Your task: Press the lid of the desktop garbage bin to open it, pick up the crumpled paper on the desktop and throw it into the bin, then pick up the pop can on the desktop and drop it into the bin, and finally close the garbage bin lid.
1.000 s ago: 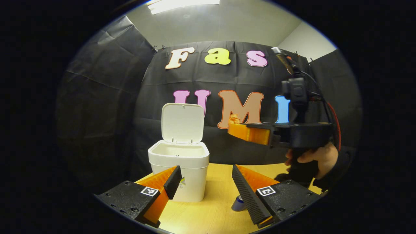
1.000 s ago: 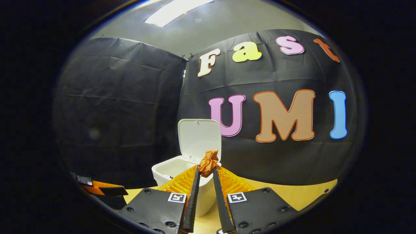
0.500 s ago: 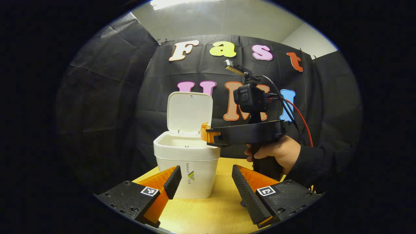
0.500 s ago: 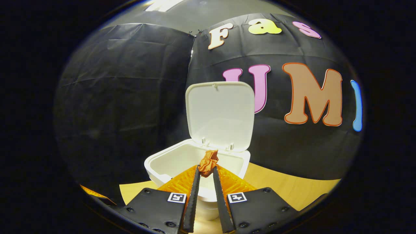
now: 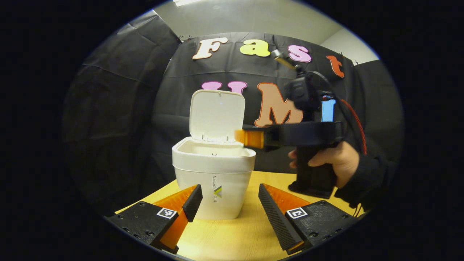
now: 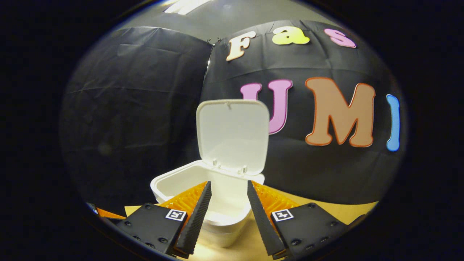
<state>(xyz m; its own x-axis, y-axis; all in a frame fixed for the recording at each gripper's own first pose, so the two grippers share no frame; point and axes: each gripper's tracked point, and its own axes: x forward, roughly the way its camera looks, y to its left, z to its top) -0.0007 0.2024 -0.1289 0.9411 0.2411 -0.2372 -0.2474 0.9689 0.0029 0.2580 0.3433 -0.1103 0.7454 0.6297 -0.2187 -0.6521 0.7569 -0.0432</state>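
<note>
The white desktop bin [image 5: 214, 181] stands on the wooden table with its lid [image 5: 217, 114] swung upright. My left gripper [image 5: 228, 203] is open low in front of the bin, nothing between its fingers. My right gripper [image 5: 243, 137], held by a hand [image 5: 335, 163], hovers level at the bin's right rim. In the right gripper view, my right gripper [image 6: 228, 192] is open and holds nothing, its fingers spread over the bin's open mouth [image 6: 174, 179] below the raised lid [image 6: 232, 134].
The wooden table [image 5: 232, 235] runs under and around the bin. Black cloth walls close in behind and to the left of it. A corner of my left gripper [image 6: 105, 214] sits low at the left in the right gripper view.
My right gripper carried the orange crumpled paper over the bin, then opened; the paper is gone from its fingers. It has drawn back slightly to the right. The left gripper stayed open.
</note>
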